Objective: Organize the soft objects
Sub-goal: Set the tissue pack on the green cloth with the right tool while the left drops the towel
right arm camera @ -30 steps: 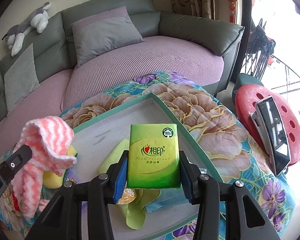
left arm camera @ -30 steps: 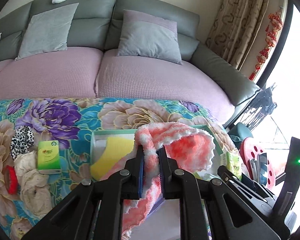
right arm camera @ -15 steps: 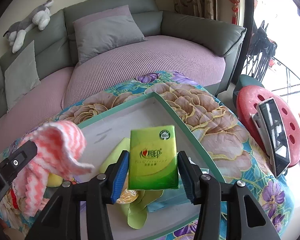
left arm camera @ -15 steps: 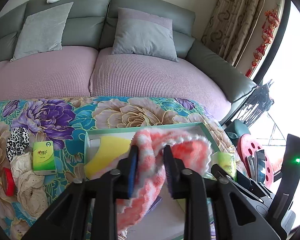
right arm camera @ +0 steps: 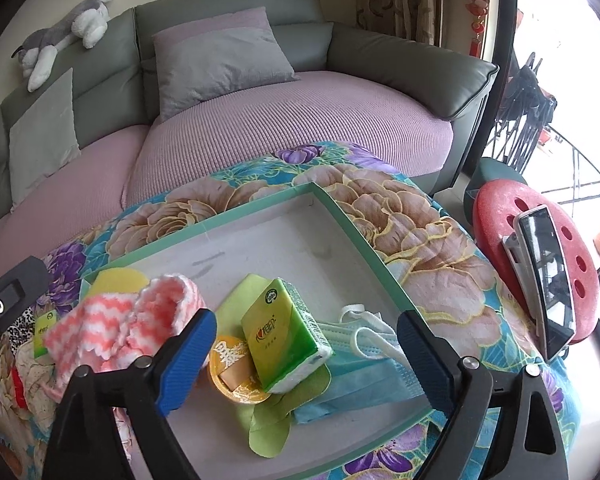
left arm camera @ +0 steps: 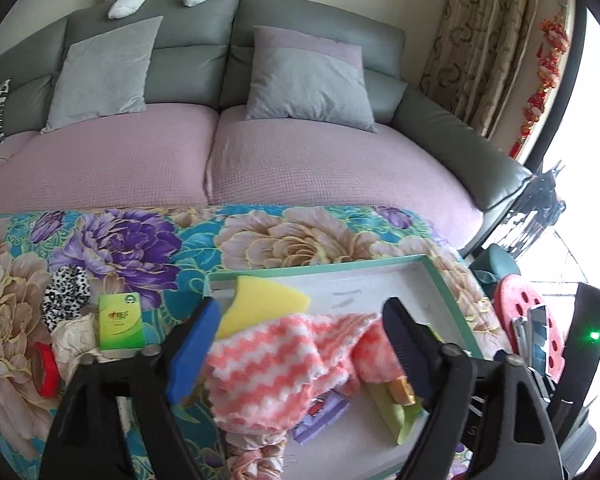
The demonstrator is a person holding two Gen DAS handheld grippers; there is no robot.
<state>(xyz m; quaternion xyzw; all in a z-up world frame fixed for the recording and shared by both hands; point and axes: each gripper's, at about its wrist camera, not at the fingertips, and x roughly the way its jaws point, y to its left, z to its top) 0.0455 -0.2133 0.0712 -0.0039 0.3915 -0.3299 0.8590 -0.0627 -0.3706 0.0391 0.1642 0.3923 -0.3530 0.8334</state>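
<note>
A green-rimmed tray (left arm camera: 447, 292) sits on the flowered tablecloth. My left gripper (left arm camera: 301, 308) hangs over it, its jaws opening wide. The pink-and-white zigzag towel (left arm camera: 276, 364) lies slumped in the tray between the jaws, and the pads are off it. Behind the towel leans a yellow sponge (left arm camera: 266, 304). My right gripper (right arm camera: 306, 322) is also opening wide over the tray (right arm camera: 360, 236). A green tissue pack (right arm camera: 284, 332) lies tilted beneath it, free of both pads, beside a blue face mask (right arm camera: 364, 364) and an orange cup (right arm camera: 234, 372).
Left of the tray on the cloth lie a second green tissue pack (left arm camera: 121, 322), a leopard-print scrunchie (left arm camera: 66, 296), a beige cloth (left arm camera: 74, 340) and a red ring (left arm camera: 44, 368). A sofa (left arm camera: 300, 168) runs behind the table. A red stool (right arm camera: 540, 248) with a phone stands at the right.
Both grippers went from shut to wide open. The towel dropped from the left jaws into the tray. The tissue pack fell from the right jaws onto the tray's contents.
</note>
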